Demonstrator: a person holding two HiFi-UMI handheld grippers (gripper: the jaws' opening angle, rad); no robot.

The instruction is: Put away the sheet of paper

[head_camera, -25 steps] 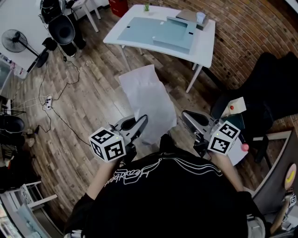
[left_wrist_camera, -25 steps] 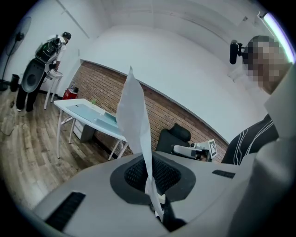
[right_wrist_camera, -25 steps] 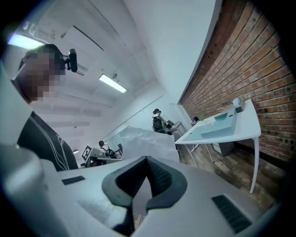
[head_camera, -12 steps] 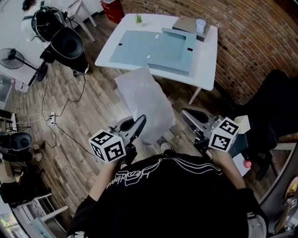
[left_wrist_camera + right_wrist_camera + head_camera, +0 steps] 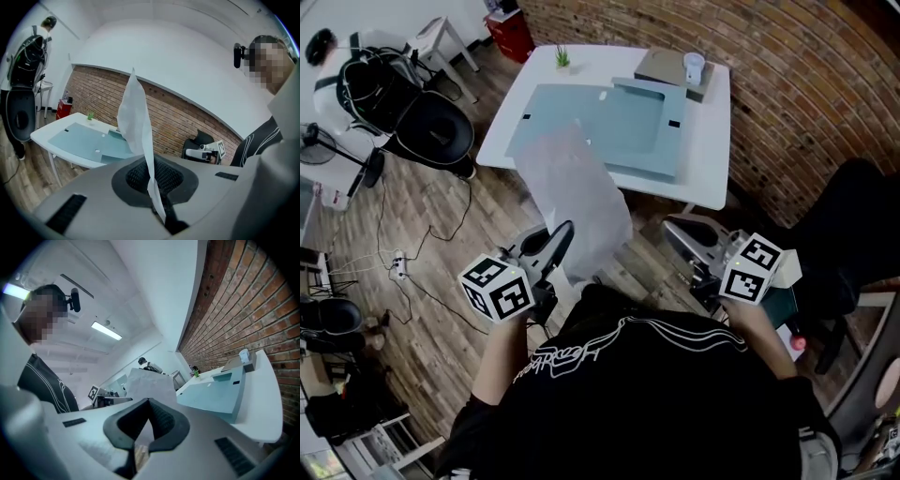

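A thin white sheet of paper [image 5: 572, 192] stands up from my left gripper [image 5: 555, 240], which is shut on its lower edge. In the left gripper view the sheet [image 5: 133, 117] rises curled from between the closed pads of the left gripper [image 5: 151, 164]. My right gripper [image 5: 677, 232] is held level at the right, apart from the sheet, its jaws closed with nothing in them. In the right gripper view, the sheet [image 5: 147, 383] shows beyond the right gripper [image 5: 149, 401]. Ahead stands a white table [image 5: 712, 112] bearing a pale blue mat [image 5: 600, 122].
A cup [image 5: 693, 66] on a grey box and a small plant [image 5: 562, 58] sit at the table's far side by the brick wall. A black office chair [image 5: 431, 122] stands left, a dark chair [image 5: 848, 234] right. Cables [image 5: 394, 267] trail over the wooden floor.
Both grippers and the sheet have come closer to the table. The sheet's top now overlaps the table's near edge in the head view. Both grips are unchanged.
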